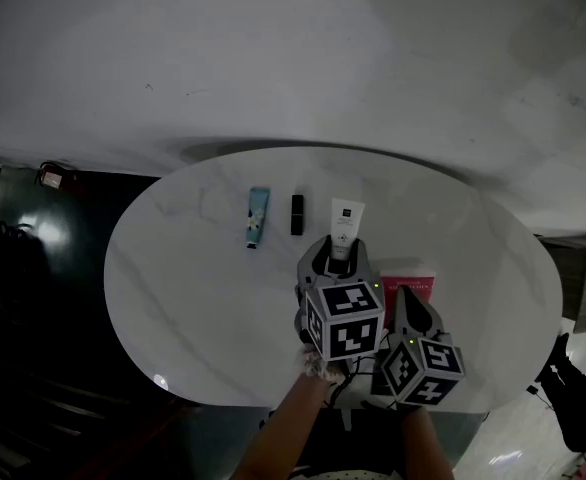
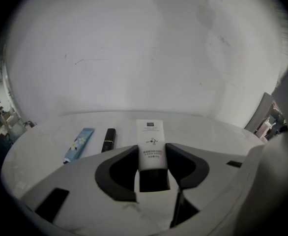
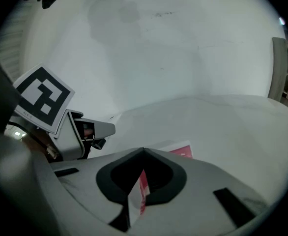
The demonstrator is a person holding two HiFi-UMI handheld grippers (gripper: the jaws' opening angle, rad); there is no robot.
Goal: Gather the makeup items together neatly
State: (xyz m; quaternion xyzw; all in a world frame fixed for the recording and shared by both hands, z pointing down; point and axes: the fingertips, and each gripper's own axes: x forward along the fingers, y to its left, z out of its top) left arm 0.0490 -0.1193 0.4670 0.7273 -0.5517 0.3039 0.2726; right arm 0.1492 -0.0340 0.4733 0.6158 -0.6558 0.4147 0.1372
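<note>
Left gripper [image 2: 153,157]: jaws wide, but the tips sit flush against both sides of the white tube [image 2: 151,134], just above its black cap, so it's clamped on the tube. Tube lies flat on the white oval table [image 1: 193,298], cap end toward the person, just right of the black lipstick [image 1: 296,214]. The blue tube [image 1: 257,217] is next over on the left. All three lie roughly parallel in one row, apart from each other, with the white tube a bit nearer the person. Right gripper [image 3: 144,154]: jaws together, tips meeting, nothing clamped. The pink box [image 1: 418,286] lies flat right under and ahead of its tips, just right of the white tube and nearer the table edge.
</note>
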